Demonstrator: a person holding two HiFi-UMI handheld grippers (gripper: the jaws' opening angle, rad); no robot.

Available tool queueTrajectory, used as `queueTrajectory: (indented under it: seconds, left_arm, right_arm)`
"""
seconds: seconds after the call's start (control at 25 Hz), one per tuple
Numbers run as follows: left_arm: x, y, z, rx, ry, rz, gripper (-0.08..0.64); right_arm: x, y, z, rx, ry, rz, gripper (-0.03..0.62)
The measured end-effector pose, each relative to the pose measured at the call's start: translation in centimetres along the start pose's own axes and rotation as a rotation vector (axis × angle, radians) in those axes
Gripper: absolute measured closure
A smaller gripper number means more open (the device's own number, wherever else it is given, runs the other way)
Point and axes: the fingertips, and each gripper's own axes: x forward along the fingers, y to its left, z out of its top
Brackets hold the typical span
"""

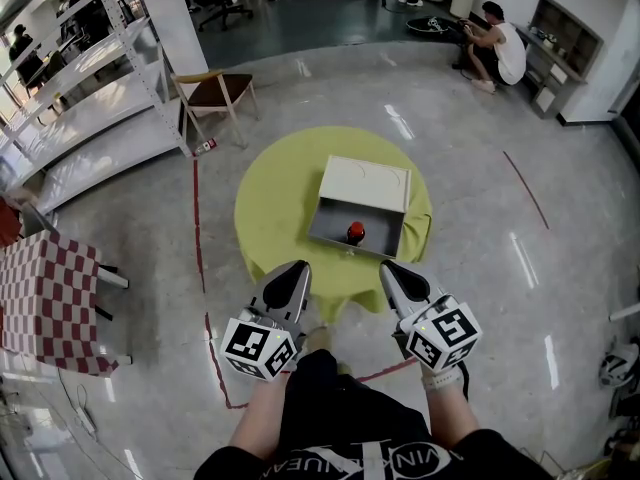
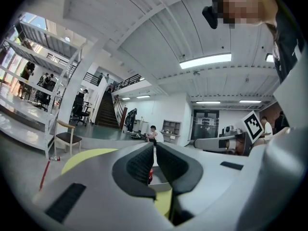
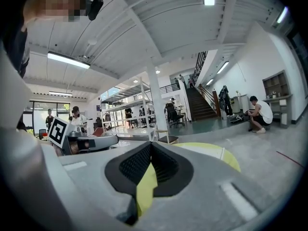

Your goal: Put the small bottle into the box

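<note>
the left claw [image 2: 155,147] has its two jaws together at the tips, ribbed black pads meeting in a point, nothing pinched between them. the right claw [image 3: 150,145] is the same: pads pressed together, empty. each one is a smooth grey plastic wedge with dark rubbery lining, and each carries a white cube printed with black square marker patterns, no words on them.

from the head view, the left claw [image 1: 298,268] and right claw [image 1: 388,268] are held low and close to the person's body, side by side, both pointing forward toward the tabletop [image 1: 275,208] and stopping just short of its near edge. bare forearms run back from the cubes to a black shirt [image 1: 350,453] with white lettering that reads upside down from here; i can't make out the whole word.

the tabletop is round and draped in a yellow-green cloth. on it sits the box [image 1: 330,218], a shallow grey rectangular tray with a pale cream lid tipped open behind it. the small bottle [image 1: 355,232], red-topped, is inside the box near its front wall, well apart from both claws.

the floor is polished grey stone with a red line [image 1: 197,238] across it. farther off are a wooden chair [image 1: 215,93], white metal shelving [image 1: 80,118], a red-and-white checked cloth [image 1: 45,288], and a person crouching [image 1: 495,48] by the far wall.
</note>
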Motion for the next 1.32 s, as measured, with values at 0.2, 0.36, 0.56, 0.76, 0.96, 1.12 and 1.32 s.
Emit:
queueTrajectory:
  seconds: [0.2, 0.36, 0.56, 0.76, 0.96, 1.12, 1.32]
  left_arm:
    - [0.0, -0.3, 0.2, 0.001, -0.004, 0.007, 0.537]
    - [-0.1, -0.3, 0.0, 0.0, -0.004, 0.011, 0.537]
    - [0.0, -0.4, -0.2, -0.005, -0.004, 0.017, 0.537]
    - [0.1, -0.7, -0.7, -0.012, 0.002, 0.017, 0.537]
    - [0.7, -1.0, -0.4, -0.004, 0.006, 0.008, 0.537]
    - [1.0, -1.0, -0.7, -0.001, 0.017, 0.005, 0.537]
    - [1.1, -0.4, -0.7, 0.001, 0.027, 0.006, 0.537]
  right_arm:
    - [-0.5, 0.0, 0.3, -0.013, -0.003, 0.004, 0.585]
    - [-0.6, -0.1, 0.1, -0.015, -0.002, 0.003, 0.586]
    - [-0.7, -0.2, 0.0, -0.015, -0.001, 0.01, 0.586]
    - [-1.0, -0.4, -0.1, -0.018, 0.001, 0.015, 0.586]
    - [-0.8, -0.6, 0.0, -0.008, -0.004, 0.02, 0.586]
    - [-0.6, -0.8, -0.3, 0.006, -0.005, 0.027, 0.586]
    - [-0.1, -1.4, -0.7, 0.045, -0.005, 0.016, 0.586]
